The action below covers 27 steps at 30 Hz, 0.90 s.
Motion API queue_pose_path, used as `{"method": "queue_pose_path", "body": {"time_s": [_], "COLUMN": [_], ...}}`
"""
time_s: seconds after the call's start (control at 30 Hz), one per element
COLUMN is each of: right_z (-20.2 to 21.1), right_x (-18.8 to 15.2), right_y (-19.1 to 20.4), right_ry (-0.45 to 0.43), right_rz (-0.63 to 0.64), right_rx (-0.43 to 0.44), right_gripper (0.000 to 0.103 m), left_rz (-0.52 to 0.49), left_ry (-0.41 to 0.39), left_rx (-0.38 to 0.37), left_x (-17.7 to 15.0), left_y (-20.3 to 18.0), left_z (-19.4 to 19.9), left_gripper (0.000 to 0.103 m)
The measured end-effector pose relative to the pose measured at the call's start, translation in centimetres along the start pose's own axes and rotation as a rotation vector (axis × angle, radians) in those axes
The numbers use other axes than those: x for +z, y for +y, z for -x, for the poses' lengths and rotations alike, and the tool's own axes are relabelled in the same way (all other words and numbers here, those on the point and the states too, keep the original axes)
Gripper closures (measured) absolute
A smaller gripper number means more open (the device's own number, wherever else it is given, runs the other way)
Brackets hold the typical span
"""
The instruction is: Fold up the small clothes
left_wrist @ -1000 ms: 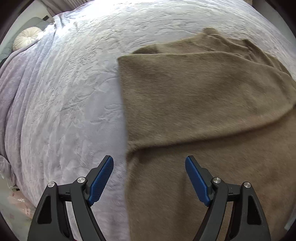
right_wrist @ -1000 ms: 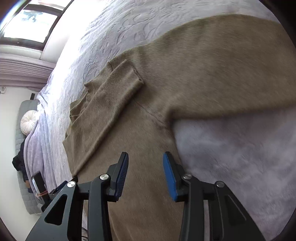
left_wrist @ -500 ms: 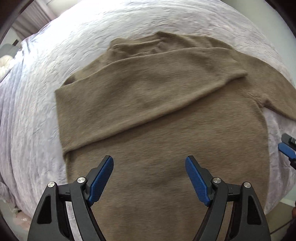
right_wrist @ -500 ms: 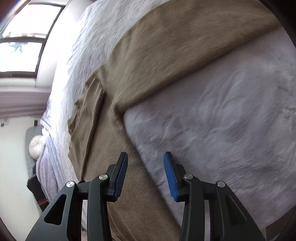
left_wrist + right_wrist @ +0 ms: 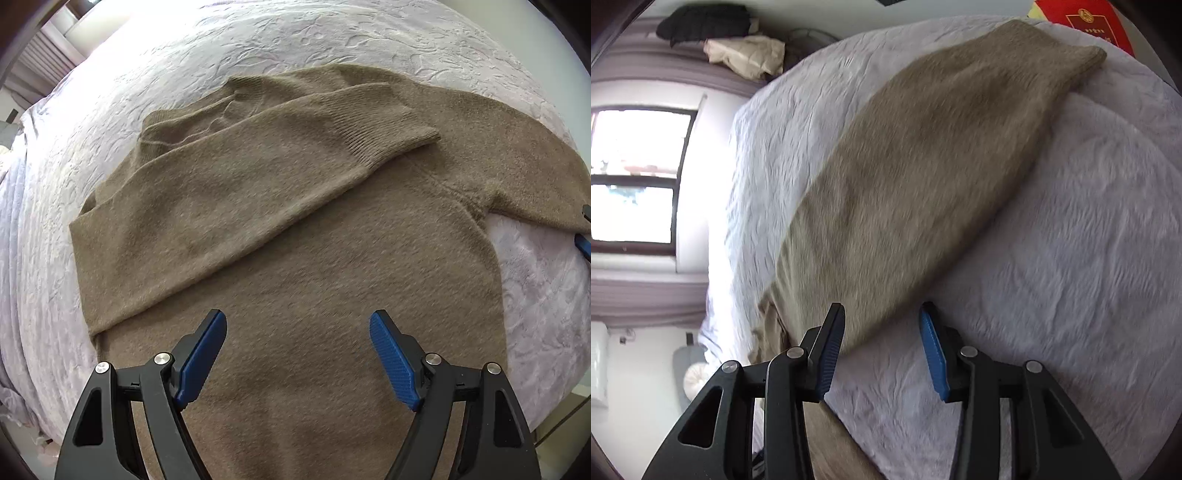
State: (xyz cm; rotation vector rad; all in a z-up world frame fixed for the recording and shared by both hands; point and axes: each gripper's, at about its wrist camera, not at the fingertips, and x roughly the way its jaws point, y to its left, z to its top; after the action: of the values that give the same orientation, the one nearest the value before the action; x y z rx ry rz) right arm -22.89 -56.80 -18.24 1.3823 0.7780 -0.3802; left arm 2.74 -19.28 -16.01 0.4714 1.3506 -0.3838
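My right gripper point(image 5: 882, 343) swung from sweater point(image 5: 295, 229) body onto outstretched sleeve point(image 5: 923, 166), now at 12 o'clock on bed point(image 5: 1089, 258). My left gripper point(image 5: 297, 354) over hem. Both gape, empty.

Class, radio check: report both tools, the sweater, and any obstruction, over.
Left tool open, above sweater body. Right tool open, beside outstretched sleeve. Other sleeve already folded across. Nothing blocking on bedspread.
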Motion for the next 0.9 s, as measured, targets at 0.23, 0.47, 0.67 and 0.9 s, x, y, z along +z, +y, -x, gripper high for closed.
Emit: {"method": "queue_pose_path", "body": {"time_s": [0.23,0.47,0.67,0.9], "right_z": [0.1,-1.1,-1.6,-2.9], "right_x": [2.7,3.9,3.7,2.8], "right_y": [-1.4,-0.8,1.8,9.1], "right_ry": [-0.069,-0.058,-0.051,-0.011], "right_rz": [-0.074,-0.121,-0.162,0.007], "right_rx": [0.110,0.236,0.390,0.459], "right_gripper": [0.058,0.066,0.092,0.092], "left_rz": [0.017,0.040,0.064,0.138], "left_ry": [-0.031,-0.062,-0.070,-0.076], "left_rx": [-0.024,-0.045,-0.048,-0.033], "left_x": [2.8,4.9,4.9,4.3], "left_y": [-2.6,-3.9,-2.4,2.4], "left_z": [-0.1,0.1,0.7,1.0], "left_gripper": [0.022,0.022,0.022,0.022]}}
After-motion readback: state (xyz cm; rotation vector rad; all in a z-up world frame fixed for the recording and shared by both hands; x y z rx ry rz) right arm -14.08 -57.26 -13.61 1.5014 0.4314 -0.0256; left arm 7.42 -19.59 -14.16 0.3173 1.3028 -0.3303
